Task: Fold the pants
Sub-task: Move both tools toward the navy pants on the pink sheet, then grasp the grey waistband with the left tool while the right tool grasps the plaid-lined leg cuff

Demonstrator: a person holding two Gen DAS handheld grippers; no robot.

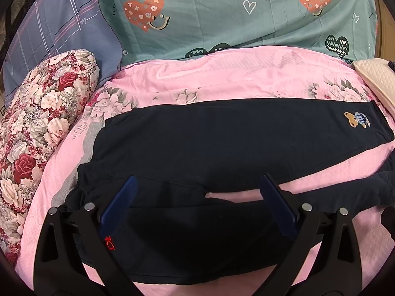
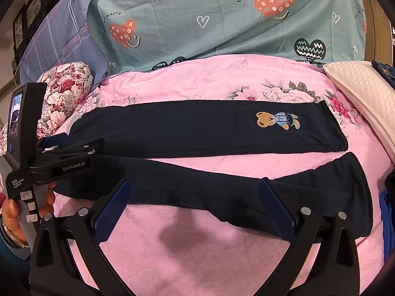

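Dark navy pants (image 1: 222, 135) (image 2: 185, 128) lie flat on a pink floral bedspread (image 2: 222, 79), waist to the left and legs running right. The far leg carries a bear patch (image 2: 276, 120) (image 1: 356, 122) close to its hem. The near leg (image 2: 222, 185) is angled away from the far one, with pink cloth showing between them. My left gripper (image 1: 198, 180) is open above the crotch and upper near leg, holding nothing. In the right wrist view it (image 2: 84, 143) hovers over the waist end. My right gripper (image 2: 195, 182) is open over the middle of the near leg.
A red-and-white floral pillow (image 1: 42, 123) lies at the left and a cream quilted pad (image 2: 358, 91) at the right. A teal heart-print sheet (image 2: 222, 19) and a blue plaid pillow (image 1: 61, 24) fill the back. A person's hand (image 2: 9, 209) holds the left gripper's handle.
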